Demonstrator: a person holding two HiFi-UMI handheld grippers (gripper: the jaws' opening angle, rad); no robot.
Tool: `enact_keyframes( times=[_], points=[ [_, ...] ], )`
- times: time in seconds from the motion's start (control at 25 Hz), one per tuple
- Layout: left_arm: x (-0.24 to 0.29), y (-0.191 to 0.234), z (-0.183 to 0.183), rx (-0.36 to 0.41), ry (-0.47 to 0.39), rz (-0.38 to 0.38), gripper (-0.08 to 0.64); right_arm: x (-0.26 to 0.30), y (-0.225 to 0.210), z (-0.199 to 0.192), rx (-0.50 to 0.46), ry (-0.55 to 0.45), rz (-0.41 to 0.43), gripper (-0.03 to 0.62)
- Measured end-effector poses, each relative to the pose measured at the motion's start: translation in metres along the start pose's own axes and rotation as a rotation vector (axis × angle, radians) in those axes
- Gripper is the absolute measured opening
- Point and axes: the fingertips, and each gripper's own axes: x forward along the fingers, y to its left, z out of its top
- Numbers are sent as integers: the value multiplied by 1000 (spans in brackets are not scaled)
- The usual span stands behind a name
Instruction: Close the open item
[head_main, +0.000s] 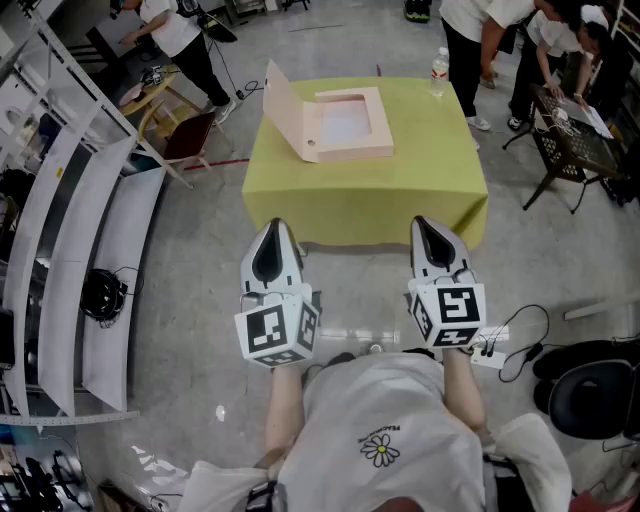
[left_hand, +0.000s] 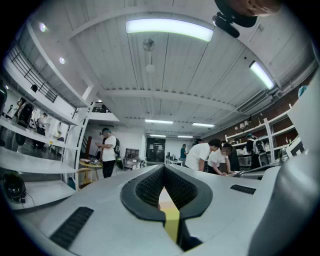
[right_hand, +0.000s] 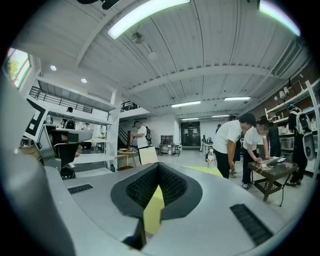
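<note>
A pale pink flat box (head_main: 343, 126) lies on the table with the yellow-green cloth (head_main: 400, 190), its lid (head_main: 284, 106) standing up at the left side. Both grippers hover short of the table's near edge, well apart from the box. My left gripper (head_main: 277, 234) is shut with nothing in it, and my right gripper (head_main: 428, 230) is shut and empty too. In the left gripper view the jaws (left_hand: 164, 169) meet, with a strip of yellow cloth showing behind them. The right gripper view shows its jaws (right_hand: 159, 166) closed, and the raised lid (right_hand: 148, 155) far ahead.
A water bottle (head_main: 439, 72) stands at the table's far right corner. Long white shelves (head_main: 60, 260) run along the left, with a chair (head_main: 190, 135) near them. People stand at a black wire table (head_main: 575, 140) on the right. A black seat (head_main: 590, 395) and cables (head_main: 505, 350) lie at the near right.
</note>
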Motion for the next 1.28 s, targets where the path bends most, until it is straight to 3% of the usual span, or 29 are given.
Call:
enact_keyframes(
  times=[0.52,0.72,0.96,1.28],
  points=[
    [4,-5,-3,9,18,-15,12,-3,3,0,5,-21,28,12],
    [4,-8,-6,2,19,-16,11,-8,4,-6,-57,4,28,12],
    [-1,-17,-6,-2,16,-22,12,-13,-1,-15,-7,14,47,12],
    [7,-4,-15,-51,28,8,11,-11,1,-25,-23,32,71,12]
  ],
)
